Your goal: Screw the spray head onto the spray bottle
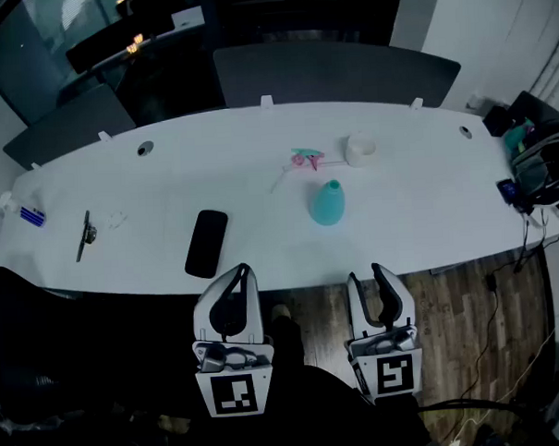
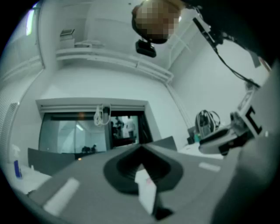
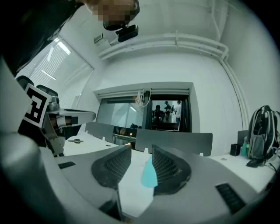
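Spray bottle [image 1: 327,203] stands upright on the white table [image 1: 427,211], teal, its neck bare, out toward the middle and well apart from me. Just beyond it the spray head [image 1: 306,158] lies on its side, near the bottle but not touching it, with its thin tube trailing off to the left. A white roll [image 1: 359,148] sits just beside the head on the right. A black phone [image 1: 206,242] lies nearer my edge, off to the left.

My left claw [image 1: 240,273] is clenched tight on nothing. My right claw [image 1: 367,276] has its jaws part-way apart and is empty too. Looking along it, I see the bottle through the gap, but far off on the table, not between the pads. Both claws hang at the near edge, short of everything on the table.

As I judge it, none of the job is done. The head is not picked up, the bottle is not steadied, and no thread is started. What is left is all of it: reach out, take the bottle in one claw and the head in the other, feed the tube into the neck, seat the collar and turn it down.
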A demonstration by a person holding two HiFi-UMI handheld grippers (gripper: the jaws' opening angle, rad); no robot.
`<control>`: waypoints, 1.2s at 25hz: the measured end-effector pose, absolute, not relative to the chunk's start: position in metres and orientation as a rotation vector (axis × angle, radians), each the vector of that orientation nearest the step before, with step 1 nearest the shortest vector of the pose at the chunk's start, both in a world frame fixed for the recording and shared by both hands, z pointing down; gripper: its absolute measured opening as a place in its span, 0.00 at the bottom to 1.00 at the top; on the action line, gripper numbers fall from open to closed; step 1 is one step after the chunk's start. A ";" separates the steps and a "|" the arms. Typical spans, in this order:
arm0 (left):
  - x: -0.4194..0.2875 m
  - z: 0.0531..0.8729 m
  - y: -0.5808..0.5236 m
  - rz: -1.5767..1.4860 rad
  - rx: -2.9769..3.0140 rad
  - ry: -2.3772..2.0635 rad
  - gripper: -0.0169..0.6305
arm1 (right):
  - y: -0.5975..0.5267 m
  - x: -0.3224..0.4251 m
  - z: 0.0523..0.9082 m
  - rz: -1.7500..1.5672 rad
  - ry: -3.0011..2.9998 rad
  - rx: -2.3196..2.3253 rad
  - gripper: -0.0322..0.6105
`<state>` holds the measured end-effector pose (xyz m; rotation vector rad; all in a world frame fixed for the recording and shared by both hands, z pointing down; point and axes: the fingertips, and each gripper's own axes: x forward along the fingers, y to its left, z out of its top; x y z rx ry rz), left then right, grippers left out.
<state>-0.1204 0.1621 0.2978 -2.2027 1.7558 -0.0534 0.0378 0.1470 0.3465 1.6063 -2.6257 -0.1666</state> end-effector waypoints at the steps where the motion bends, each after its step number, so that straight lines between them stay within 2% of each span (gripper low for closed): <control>1: -0.124 0.300 0.154 -0.049 -2.200 1.767 0.03 | 0.138 0.036 0.354 -0.142 -2.614 1.593 0.28; 7: -0.137 0.306 0.091 -0.038 -2.194 1.797 0.03 | 0.069 0.028 0.397 0.033 -2.549 1.529 0.52; 11: -0.142 0.303 0.040 -0.044 -2.216 1.770 0.03 | 0.018 0.025 0.427 0.149 -2.473 1.514 0.60; 19: -0.145 0.315 -0.040 -0.059 -2.251 1.741 0.03 | -0.042 0.018 0.493 0.244 -2.368 1.411 0.63; 30: -0.132 0.330 -0.076 -0.141 -2.263 1.818 0.03 | -0.073 0.008 0.532 0.331 -2.355 1.165 0.63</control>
